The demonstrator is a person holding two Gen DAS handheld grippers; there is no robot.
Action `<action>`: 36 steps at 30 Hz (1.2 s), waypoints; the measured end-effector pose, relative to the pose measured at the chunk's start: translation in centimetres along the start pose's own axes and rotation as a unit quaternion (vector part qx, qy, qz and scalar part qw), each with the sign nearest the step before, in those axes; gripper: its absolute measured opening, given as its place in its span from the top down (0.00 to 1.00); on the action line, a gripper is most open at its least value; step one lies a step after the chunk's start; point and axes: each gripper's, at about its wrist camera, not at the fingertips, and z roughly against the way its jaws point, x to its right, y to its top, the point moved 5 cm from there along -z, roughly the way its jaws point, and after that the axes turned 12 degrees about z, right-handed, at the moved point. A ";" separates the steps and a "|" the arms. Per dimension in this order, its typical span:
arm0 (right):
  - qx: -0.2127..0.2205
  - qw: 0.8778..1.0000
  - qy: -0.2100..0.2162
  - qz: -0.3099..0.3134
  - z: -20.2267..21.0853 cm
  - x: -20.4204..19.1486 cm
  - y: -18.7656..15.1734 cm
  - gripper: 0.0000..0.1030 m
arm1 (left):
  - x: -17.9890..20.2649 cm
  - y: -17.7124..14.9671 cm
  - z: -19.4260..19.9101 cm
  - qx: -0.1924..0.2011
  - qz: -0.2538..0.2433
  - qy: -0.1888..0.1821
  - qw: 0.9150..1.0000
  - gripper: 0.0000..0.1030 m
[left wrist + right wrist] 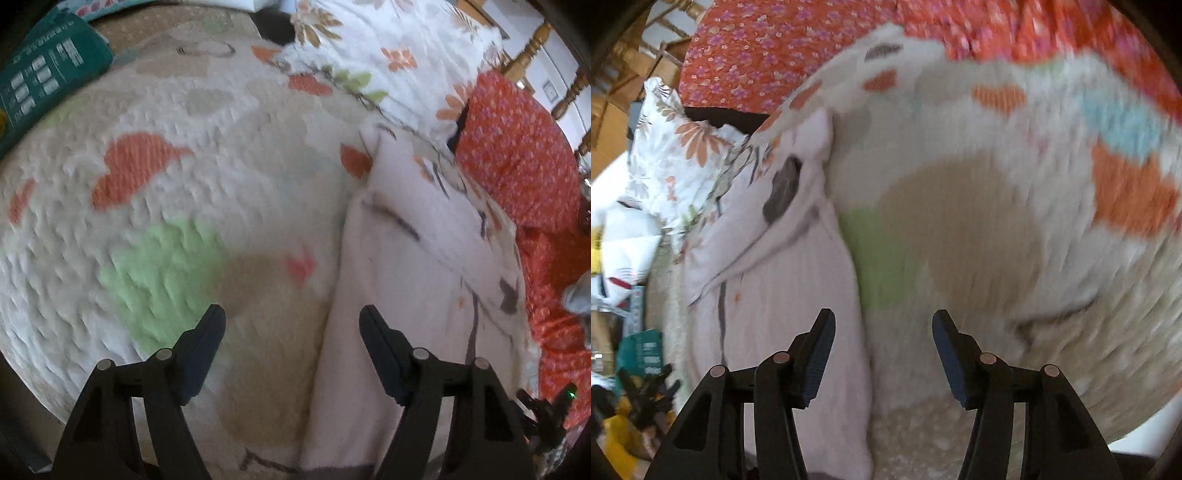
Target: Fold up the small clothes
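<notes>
Clothes first: we've got a small pale pink garment [413, 266] lying flat on the patterned bedspread [155, 177], looking already doubled over lengthwise. Going left to right, our left gripper [291, 325] hangs over the garment's left edge, jaws apart, nothing between them. Our right gripper [882, 328] sits over the garment's right edge [798, 295], jaws also released and empty. We reckon we're between folds, so next we need to pinch an end and bring it across.
</notes>
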 end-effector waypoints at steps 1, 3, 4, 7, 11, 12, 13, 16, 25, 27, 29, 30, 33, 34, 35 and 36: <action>0.004 1.000 0.018 -0.003 -0.4 -0.2 -0.9 0.42 | 0.0 -1.0 -0.4 -0.013 0.003 -0.010 1.000 0.28; 0.022 0.999 0.038 0.006 -0.7 -0.9 -1.9 0.41 | 0.3 -2.5 -0.4 -0.011 -0.009 -0.018 1.000 0.28; 0.028 0.998 0.054 0.013 -0.8 -1.5 -2.3 0.41 | 0.7 -3.4 -0.3 -0.009 -0.022 -0.021 0.999 0.28; 0.025 0.994 0.109 0.018 -1.7 -3.0 -3.4 0.41 | 1.6 -5.9 -0.2 -0.026 -0.039 -0.054 0.997 0.28; 0.039 0.992 0.115 0.044 -1.8 -4.4 -4.7 0.41 | 1.6 -8.2 0.4 -0.043 -0.036 -0.094 0.994 0.28; 0.034 0.988 0.147 0.033 -1.8 -4.5 -5.1 0.41 | 1.4 -8.7 0.6 -0.055 -0.022 -0.113 0.992 0.28; 0.021 0.983 0.184 0.020 -2.0 -4.7 -5.7 0.41 | 1.1 -9.1 0.8 -0.057 -0.014 -0.121 0.991 0.29; 0.002 0.971 0.240 -0.005 -3.1 -5.3 -7.5 0.41 | 0.2 -10.2 1.1 -0.076 0.016 -0.152 0.985 0.36; -0.010 0.966 0.260 -0.003 -2.5 -5.7 -10.5 0.43 | -0.2 -12.2 0.9 -0.098 0.021 -0.148 0.984 0.45; -0.010 0.965 0.260 -0.006 -2.4 -5.6 -11.0 0.43 | -0.4 -12.6 1.0 -0.098 0.015 -0.143 0.985 0.45; -0.012 0.965 0.261 -0.010 -2.4 -5.5 -11.7 0.44 | -0.5 -13.0 1.0 -0.101 0.009 -0.139 0.985 0.45; -0.012 0.965 0.262 -0.013 -2.3 -5.5 -11.9 0.44 | -0.5 -13.2 1.0 -0.103 0.007 -0.137 0.985 0.45; -0.018 0.965 0.262 -0.014 -2.3 -5.7 -12.9 0.45 | -0.6 -13.9 0.9 -0.106 0.003 -0.130 0.986 0.45; -0.022 0.965 0.260 -0.012 -2.3 -5.8 -13.4 0.45 | -0.6 -14.2 0.9 -0.109 0.002 -0.130 0.986 0.45; -0.025 0.966 0.258 -0.010 -2.3 -5.9 -13.8 0.45 | -0.8 -14.4 0.9 -0.110 0.004 -0.130 0.985 0.45; -0.027 0.967 0.253 -0.006 -2.3 -6.2 -14.2 0.45 | -0.9 -14.6 0.9 -0.110 0.005 -0.129 0.985 0.45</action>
